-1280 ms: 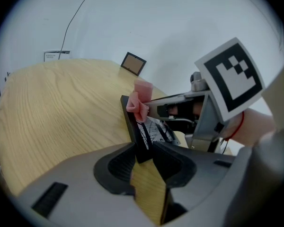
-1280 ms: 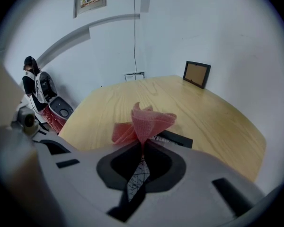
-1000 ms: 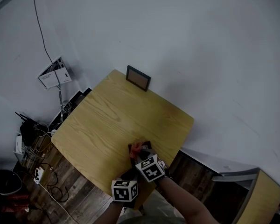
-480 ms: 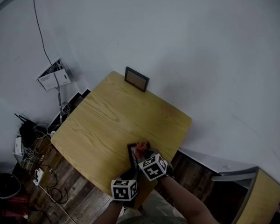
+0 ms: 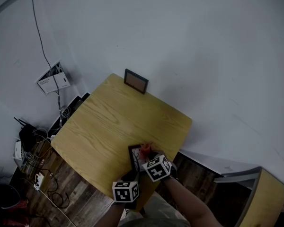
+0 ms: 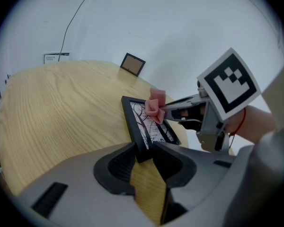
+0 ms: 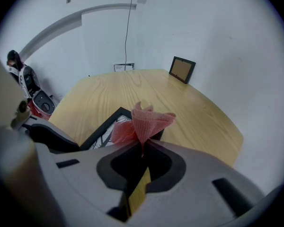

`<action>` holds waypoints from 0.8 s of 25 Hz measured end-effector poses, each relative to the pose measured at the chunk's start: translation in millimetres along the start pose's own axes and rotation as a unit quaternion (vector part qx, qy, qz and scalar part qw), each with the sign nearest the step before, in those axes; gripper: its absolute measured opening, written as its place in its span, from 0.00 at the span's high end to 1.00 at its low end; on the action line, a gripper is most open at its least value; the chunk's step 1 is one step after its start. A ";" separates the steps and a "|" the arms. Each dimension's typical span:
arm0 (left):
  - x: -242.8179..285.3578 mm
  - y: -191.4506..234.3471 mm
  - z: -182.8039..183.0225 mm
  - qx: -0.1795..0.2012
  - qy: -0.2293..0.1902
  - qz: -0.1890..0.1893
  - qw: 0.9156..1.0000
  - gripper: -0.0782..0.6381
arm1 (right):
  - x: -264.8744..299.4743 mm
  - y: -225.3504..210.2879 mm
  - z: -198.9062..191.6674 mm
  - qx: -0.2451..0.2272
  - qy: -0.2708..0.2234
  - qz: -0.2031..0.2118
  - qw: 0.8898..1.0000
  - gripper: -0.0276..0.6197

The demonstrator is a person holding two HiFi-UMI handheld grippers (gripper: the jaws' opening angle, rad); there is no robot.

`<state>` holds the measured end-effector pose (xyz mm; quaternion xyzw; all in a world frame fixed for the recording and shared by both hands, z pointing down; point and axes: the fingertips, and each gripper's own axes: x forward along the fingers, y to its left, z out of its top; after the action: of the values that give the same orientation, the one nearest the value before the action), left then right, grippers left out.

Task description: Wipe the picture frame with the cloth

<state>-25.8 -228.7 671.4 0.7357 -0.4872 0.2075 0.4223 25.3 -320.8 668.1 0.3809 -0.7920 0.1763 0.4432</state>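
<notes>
A black picture frame [image 6: 144,126] with a tree print lies on the wooden table [image 5: 113,122] near its front edge. My left gripper [image 6: 144,156] is shut on the frame's near corner. My right gripper [image 7: 143,151] is shut on a pink cloth [image 7: 144,119], which rests bunched on the frame's [image 7: 104,126] glass. In the left gripper view the cloth [image 6: 155,105] sits on the frame's far end, with the right gripper coming in from the right. In the head view both grippers [image 5: 132,176] [image 5: 144,157] sit close together at the frame [image 5: 134,154].
A second, brown-backed frame [image 5: 136,81] leans against the white wall at the table's far edge. Cables and gear [image 5: 31,150] clutter the floor to the left. Another wooden surface [image 5: 262,197] stands at the lower right.
My right gripper with the cloth has slid a little along the frame, to the right in the head view. My left gripper has stayed put on the frame.
</notes>
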 end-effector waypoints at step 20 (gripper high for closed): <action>-1.5 0.3 1.1 0.000 -0.006 0.000 1.000 0.74 | -42.3 43.6 6.1 0.052 -0.090 0.076 0.992 0.94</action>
<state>-26.8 -228.9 669.8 0.7368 -0.4901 0.2029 0.4193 2.1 -277.4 632.0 0.3561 -0.8453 0.2155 0.3350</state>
